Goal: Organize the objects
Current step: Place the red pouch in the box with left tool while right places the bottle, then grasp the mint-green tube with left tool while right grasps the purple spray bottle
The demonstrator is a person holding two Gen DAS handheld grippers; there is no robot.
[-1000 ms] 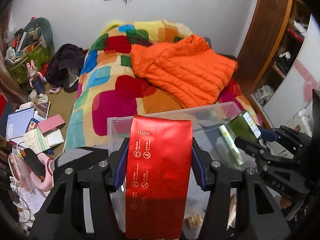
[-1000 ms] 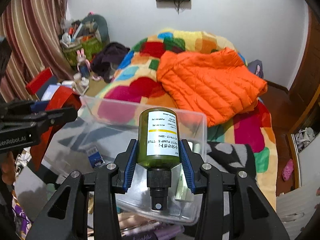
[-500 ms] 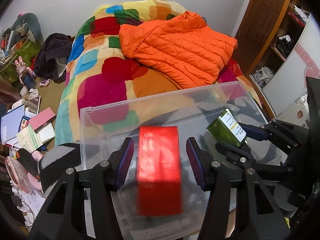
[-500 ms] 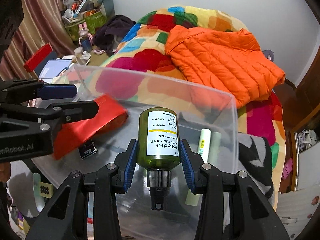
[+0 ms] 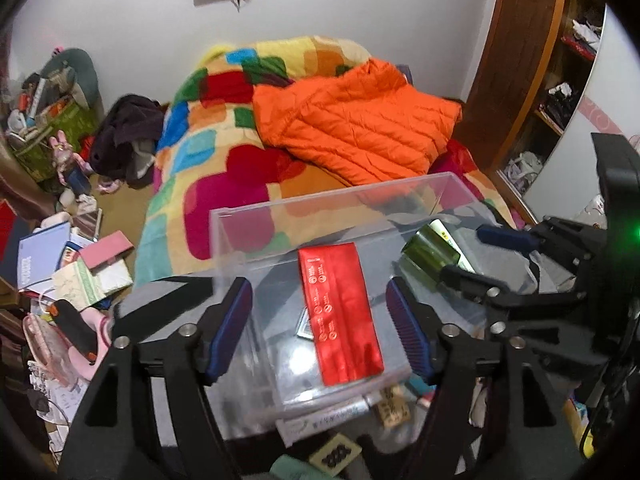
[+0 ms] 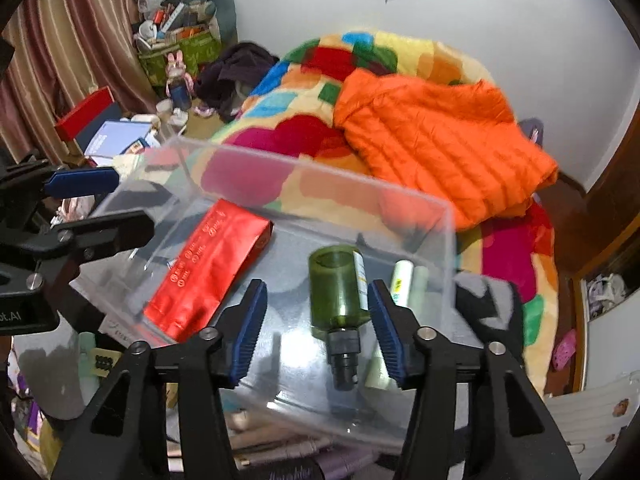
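Observation:
A red foil pouch lies flat inside a clear plastic bin; it also shows in the right wrist view. My left gripper is open and empty above the bin. A green pump bottle lies in the bin between the wide-open jaws of my right gripper, touching neither pad clearly. The bottle shows in the left wrist view beside the right gripper. A white tube lies at the bin's right side.
The bin stands at the foot of a bed with a colourful blanket and an orange jacket. Books and boxes clutter the floor at left. Small tubes and items lie under the bin's front. A wooden wardrobe is at right.
Both grippers opened. The red pouch dropped from the left gripper into the bin and lies flat. The green bottle left the right gripper's hold and now lies in the bin.

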